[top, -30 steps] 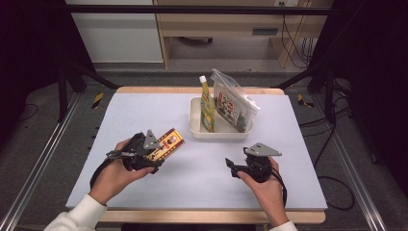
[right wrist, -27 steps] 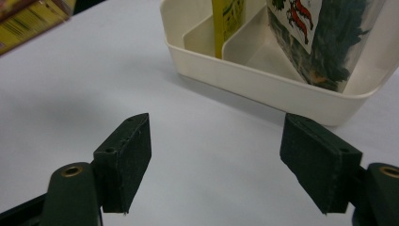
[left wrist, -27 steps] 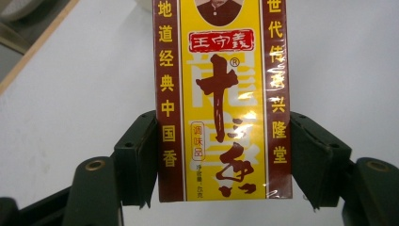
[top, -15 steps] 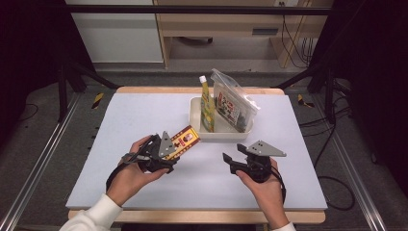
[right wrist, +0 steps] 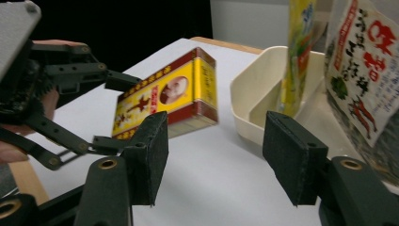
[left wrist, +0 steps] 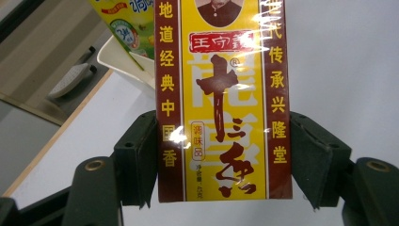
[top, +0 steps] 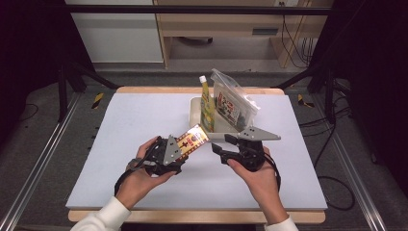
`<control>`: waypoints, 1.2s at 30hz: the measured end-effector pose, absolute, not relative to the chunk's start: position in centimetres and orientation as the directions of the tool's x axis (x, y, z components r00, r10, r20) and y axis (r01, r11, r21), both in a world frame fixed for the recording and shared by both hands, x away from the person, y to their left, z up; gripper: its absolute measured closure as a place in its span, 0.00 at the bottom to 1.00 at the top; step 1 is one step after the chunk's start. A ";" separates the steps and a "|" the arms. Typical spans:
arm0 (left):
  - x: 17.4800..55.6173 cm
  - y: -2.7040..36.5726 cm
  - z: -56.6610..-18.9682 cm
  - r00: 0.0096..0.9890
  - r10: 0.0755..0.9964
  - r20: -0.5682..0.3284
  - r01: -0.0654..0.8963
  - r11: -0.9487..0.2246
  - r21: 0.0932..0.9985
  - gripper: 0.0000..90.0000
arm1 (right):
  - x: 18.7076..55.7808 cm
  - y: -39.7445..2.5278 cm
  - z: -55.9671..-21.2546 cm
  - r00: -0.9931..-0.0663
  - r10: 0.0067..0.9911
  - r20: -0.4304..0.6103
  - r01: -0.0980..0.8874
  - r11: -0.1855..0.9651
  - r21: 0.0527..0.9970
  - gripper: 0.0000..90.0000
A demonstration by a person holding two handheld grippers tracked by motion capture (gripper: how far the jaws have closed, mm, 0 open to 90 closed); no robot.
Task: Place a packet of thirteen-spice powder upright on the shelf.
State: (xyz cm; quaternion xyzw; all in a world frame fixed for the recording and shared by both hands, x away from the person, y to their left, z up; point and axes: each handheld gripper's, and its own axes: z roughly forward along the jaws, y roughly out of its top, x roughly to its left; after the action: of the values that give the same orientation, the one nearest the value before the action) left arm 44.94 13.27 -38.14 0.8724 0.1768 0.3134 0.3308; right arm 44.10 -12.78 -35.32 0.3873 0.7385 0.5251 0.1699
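Nearest the person, the left gripper [top: 179, 150] holds a flat yellow and dark red cardboard box with a printed face [top: 191, 140]. Its two black jaws are shut tight on the box's long sides, near the bottom end. The box is up off the table and tilts up toward the tray. Half a second ago this box and gripper were farther left and nearer the middle of the table. Now they have moved right and a bit farther away, so the box's top corner is just beside the tray.

The right gripper [top: 227, 146] sits just to the right of the box, apart from it. Its jaws are open wide and hold nothing. It has barely moved since the earlier picture.

Just past both grippers stands a cream plastic tray with low walls [top: 194, 106]. In it are a tall yellow squeeze bottle with a white cap [top: 207, 103] and a clear plastic bag with red and white print [top: 232, 103], which leans to the right.

The pale blue table top [top: 120, 125] has lots of bare room on the left side and in front of the hands. The tray sits close to the far wooden edge [top: 154, 90]. The near left part of the tray looks bare.
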 end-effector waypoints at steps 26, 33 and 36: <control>43.8 12.1 -37.4 0.750 0.499 0.434 0.012 -0.667 0.745 0.36 | 47.8 -11.6 -35.1 -0.677 0.640 0.364 0.543 0.100 0.833 0.43; 43.6 11.9 -37.4 0.750 0.500 0.434 -0.001 -0.655 0.756 0.36 | 48.0 -11.8 -35.1 -0.682 0.610 0.403 0.564 0.086 0.821 0.50; 43.7 11.8 -37.4 0.751 0.498 0.433 0.000 -0.656 0.755 0.36 | 47.9 -11.7 -35.0 -0.687 0.603 0.405 0.567 0.096 0.818 0.53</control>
State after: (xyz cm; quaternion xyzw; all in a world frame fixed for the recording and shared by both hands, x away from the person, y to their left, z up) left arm 43.74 11.84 -37.44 0.8513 0.1463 0.3210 0.3884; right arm 47.95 -11.72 -35.05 0.3952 0.7400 0.5440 0.0167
